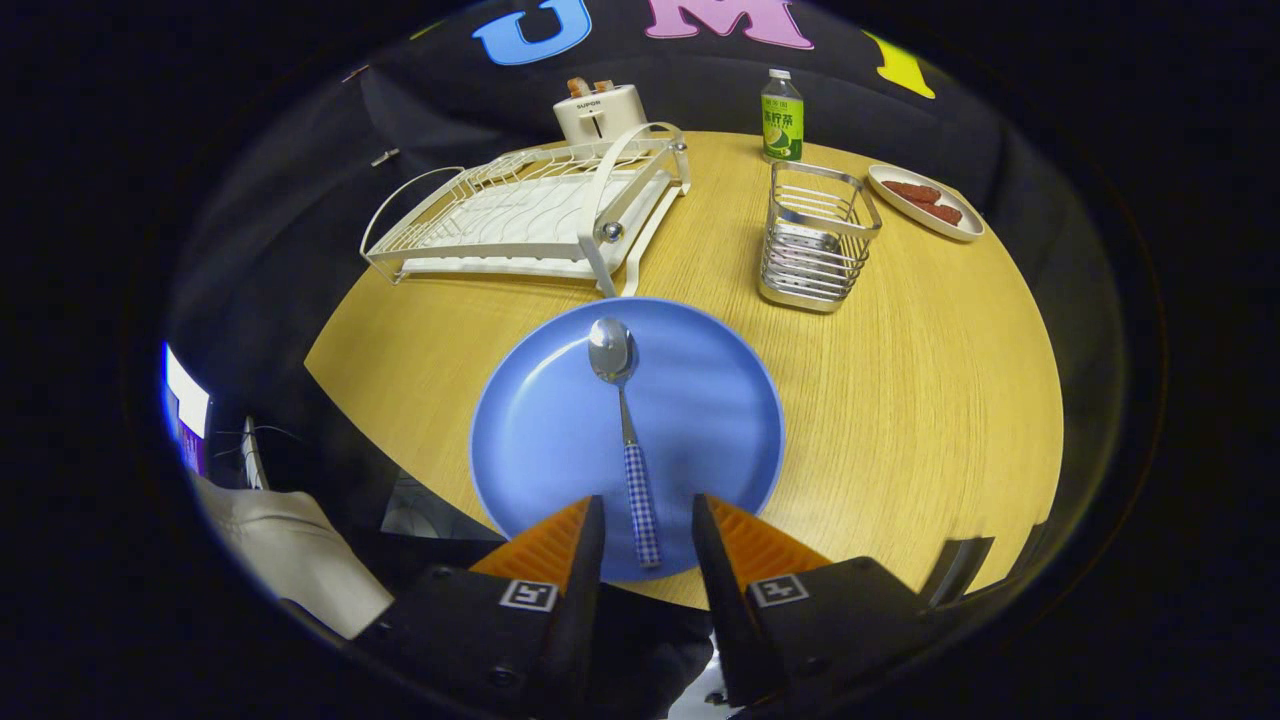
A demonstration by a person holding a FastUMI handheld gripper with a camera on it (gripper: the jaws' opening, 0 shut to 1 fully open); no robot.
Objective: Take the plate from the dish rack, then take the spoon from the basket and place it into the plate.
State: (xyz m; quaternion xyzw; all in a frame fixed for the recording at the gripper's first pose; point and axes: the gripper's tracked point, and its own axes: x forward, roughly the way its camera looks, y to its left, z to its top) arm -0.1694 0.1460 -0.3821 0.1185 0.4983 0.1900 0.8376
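A blue plate (pixel 560 420) lies flat on the wooden table just ahead of my fingers. A spoon (pixel 625 430) with a metal bowl and a checked handle rests in the plate, its bowl pointing away from me. The handle's end reaches into the gap between my fingertips, touching neither one. My gripper (pixel 646 515) is open over the plate's near rim. The white wire dish rack (pixel 530 210) stands beyond the plate to the left, with nothing in it. The metal wire basket (pixel 815 240) stands beyond the plate to the right.
A cream toaster (pixel 600 112) sits behind the rack. A green bottle (pixel 782 118) stands at the table's far edge. A small dish with reddish food (pixel 925 200) lies to the right of the basket. A pale sleeve (pixel 290 550) shows beside the left finger.
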